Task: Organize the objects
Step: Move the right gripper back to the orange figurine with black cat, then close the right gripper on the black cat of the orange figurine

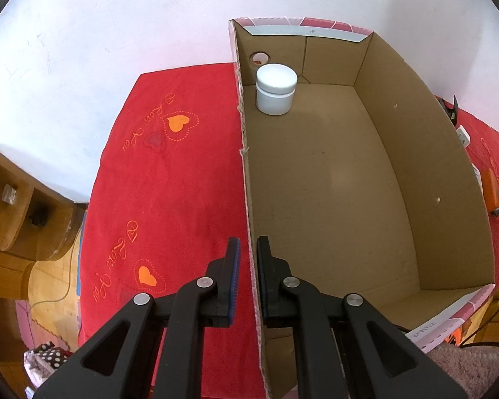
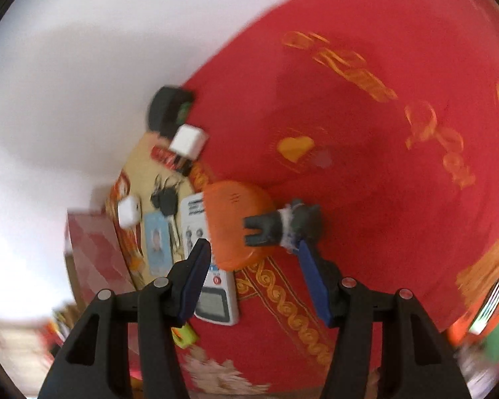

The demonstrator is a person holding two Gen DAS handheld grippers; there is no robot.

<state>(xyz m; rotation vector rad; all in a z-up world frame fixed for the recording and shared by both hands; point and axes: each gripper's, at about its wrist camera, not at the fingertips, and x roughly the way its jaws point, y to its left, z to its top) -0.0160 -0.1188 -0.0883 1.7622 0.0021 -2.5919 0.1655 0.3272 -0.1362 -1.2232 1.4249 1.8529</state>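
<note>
Right-wrist view motion-blurred, small items at 9 o'clock unreadable. Right gripper (image 2: pixel 254 266) jaws apart, empty, orange case (image 2: pixel 231 224) between tips. Left gripper (image 1: pixel 248 274) clamps cardboard box (image 1: pixel 425 179) wall; white jar (image 1: pixel 276 89) at 12 o'clock corner, left view only.

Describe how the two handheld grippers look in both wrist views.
The left gripper and right gripper match: black plastic linkage arms with triangular cutouts, round silver pivot pins, and flat fingers faced with blue pads. No cables, markings, hands or sleeves show.

The red cloth with orange hearts (image 1: pixel 169 179) bears the embroidered script "Love You", and the open brown cardboard box (image 1: pixel 415 153) shows "HY" on its far rim strip
</note>
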